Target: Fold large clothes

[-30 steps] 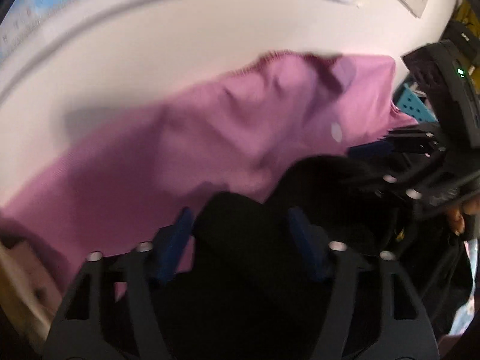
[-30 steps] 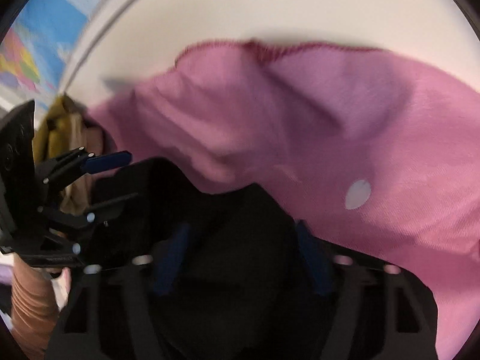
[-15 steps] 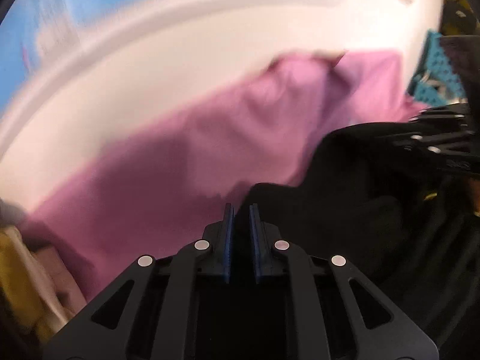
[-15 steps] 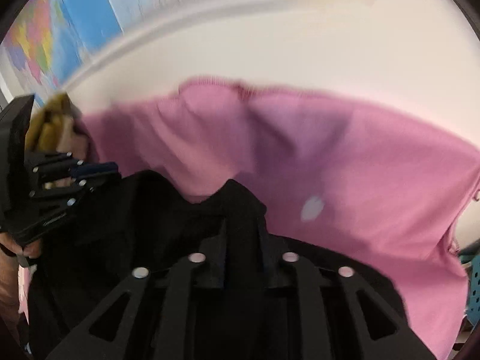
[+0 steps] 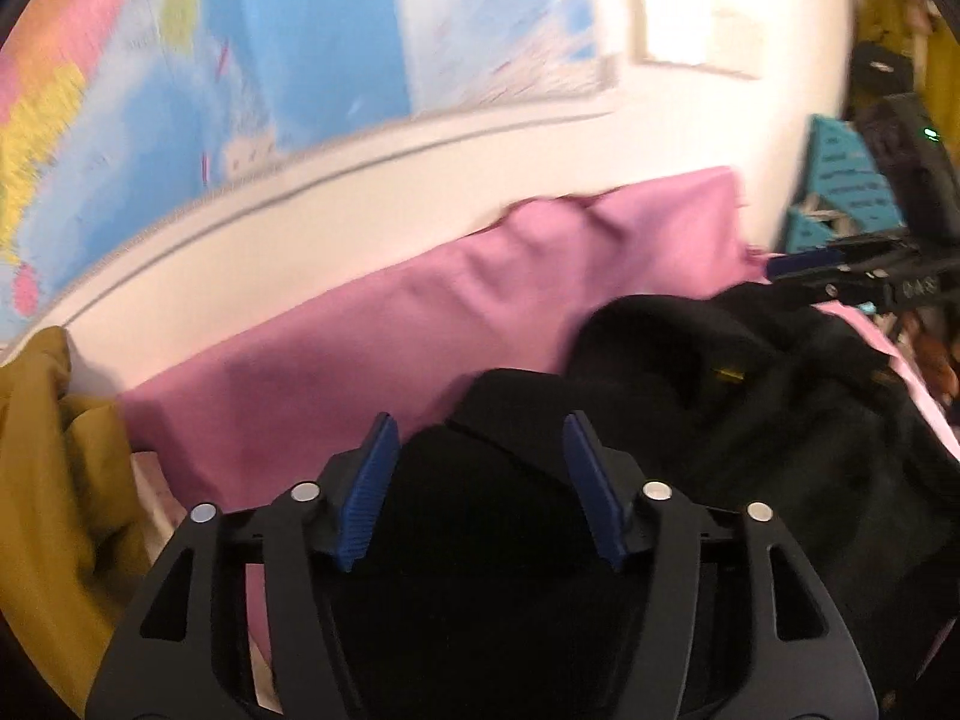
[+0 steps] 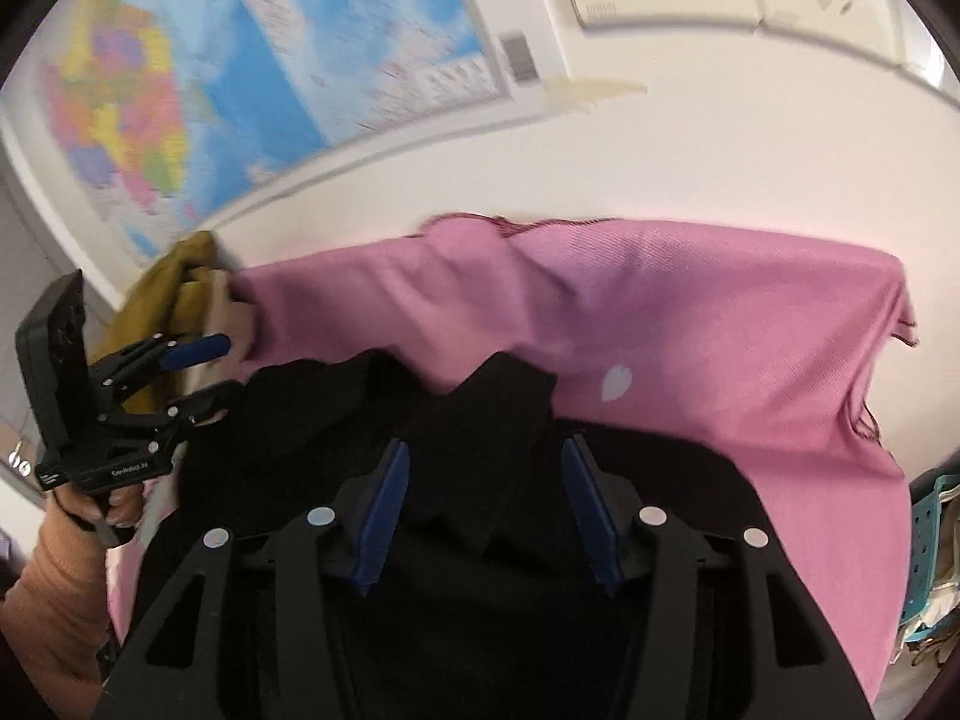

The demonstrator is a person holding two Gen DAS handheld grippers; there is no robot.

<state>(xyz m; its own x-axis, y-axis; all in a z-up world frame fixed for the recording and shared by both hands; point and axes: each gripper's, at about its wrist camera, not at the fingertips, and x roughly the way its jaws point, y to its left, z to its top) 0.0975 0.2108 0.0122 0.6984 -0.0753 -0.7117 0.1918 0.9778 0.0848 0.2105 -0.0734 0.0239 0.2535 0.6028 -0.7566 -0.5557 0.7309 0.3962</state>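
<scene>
- Left hand-held gripper (image 5: 480,480): fingers spread wide, a peak of the black garment (image 5: 690,420) standing between the blue pads (image 5: 369,489) but not pinched.
- Right hand-held gripper (image 6: 486,498): same state, fingers apart, a raised fold of the black garment (image 6: 480,420) between them, pads clear of the cloth on both sides.
- Black garment lies bunched on the pink cloth (image 6: 690,312) that covers the table (image 6: 660,162); it sits directly under and just ahead of both hand-held grippers.
- Its long axis runs side to side, from one hand-held gripper to the other; each is at one end, so neither is nearer overall.
- Mustard cloth (image 5: 54,450) is heaped beside the left end, apart from the black garment.
- Judgement: next move needs each hand-held gripper to close on its own end, then draw apart along that axis to flatten the bunch.
- Risk: pinching the pink cloth underneath along with it.
</scene>
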